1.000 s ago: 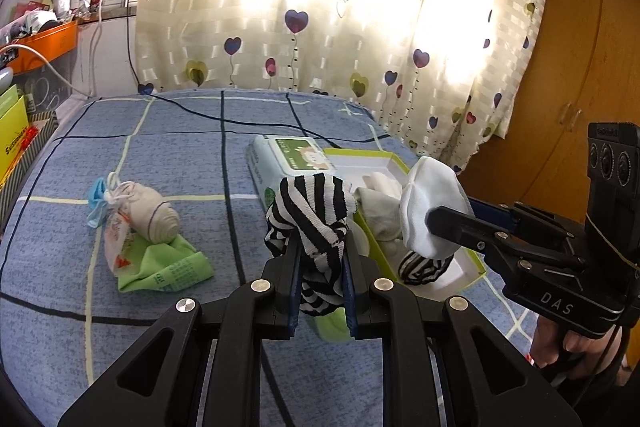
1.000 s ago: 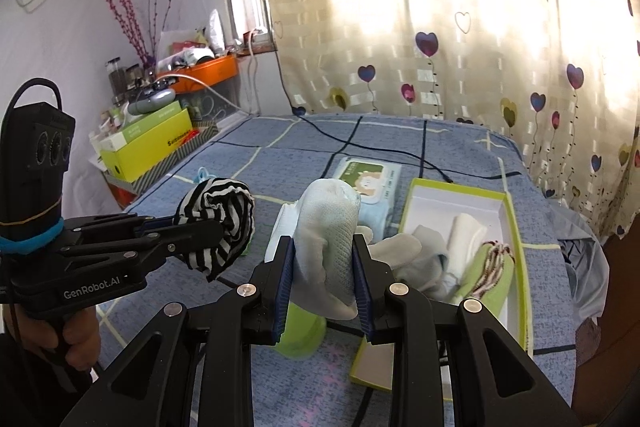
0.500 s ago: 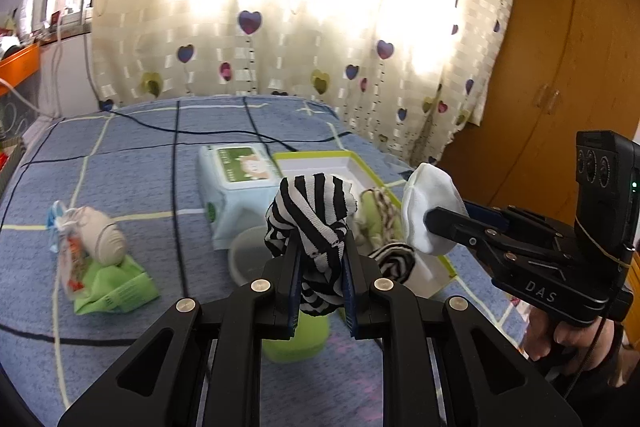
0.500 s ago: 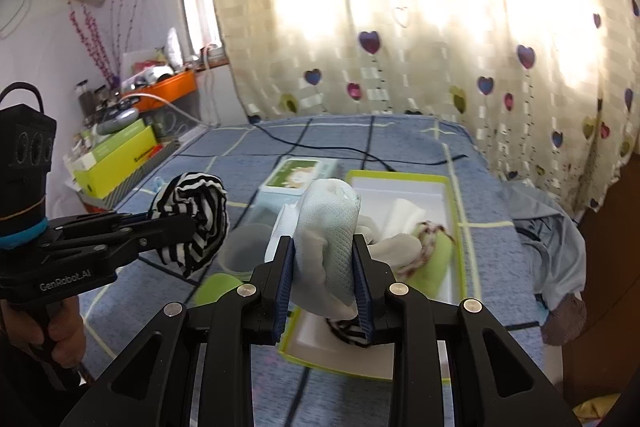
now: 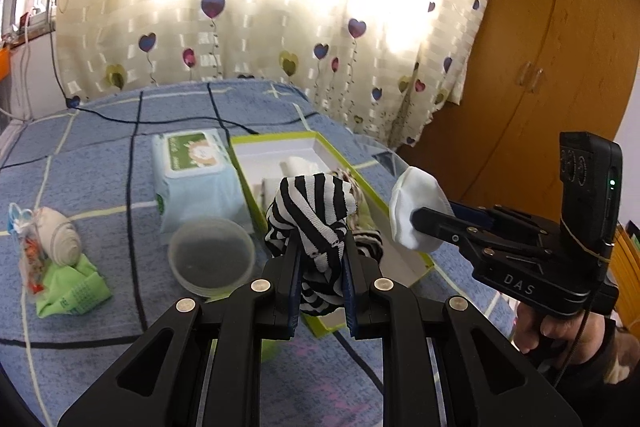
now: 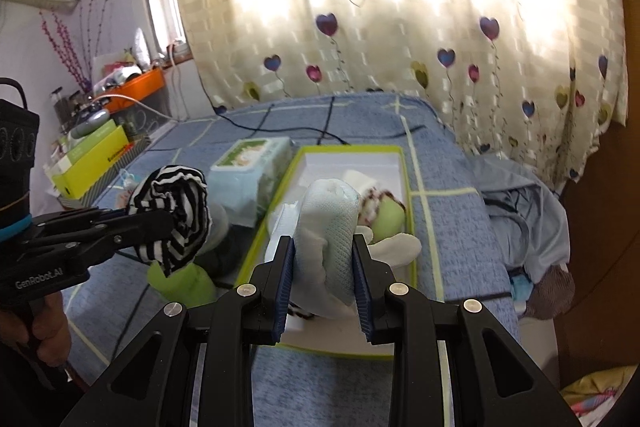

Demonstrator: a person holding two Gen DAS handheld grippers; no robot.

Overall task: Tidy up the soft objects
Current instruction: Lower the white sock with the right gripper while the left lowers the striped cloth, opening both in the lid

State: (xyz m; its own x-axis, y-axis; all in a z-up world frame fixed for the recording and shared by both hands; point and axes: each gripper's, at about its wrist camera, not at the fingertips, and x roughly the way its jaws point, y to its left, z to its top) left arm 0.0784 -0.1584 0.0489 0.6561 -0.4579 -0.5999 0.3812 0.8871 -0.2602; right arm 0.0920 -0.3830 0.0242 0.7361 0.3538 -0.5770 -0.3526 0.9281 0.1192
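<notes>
Left gripper [image 5: 320,279] is clamped on a rolled black-and-white striped sock [image 5: 312,219], held up over the near end of the green-rimmed box [image 5: 276,141] on the blue bed [image 5: 92,155]. Its view alone shows the clear plastic bowl [image 5: 212,257], the wipes pack [image 5: 192,171] and a beige sock roll [image 5: 58,237] lying on a green cloth [image 5: 72,293] far left.

Right gripper [image 6: 323,281], in its own view, grips a pale blue sock bundle [image 6: 328,227] above the box [image 6: 352,149], where 2 or 3 rolls already lie; only here do the crumpled blue garment [image 6: 520,203] and yellow cartons [image 6: 92,159] show.

Both bundles hang close together; releasing near the rim could, I'd judge, tip one onto the bed or unroll it.
</notes>
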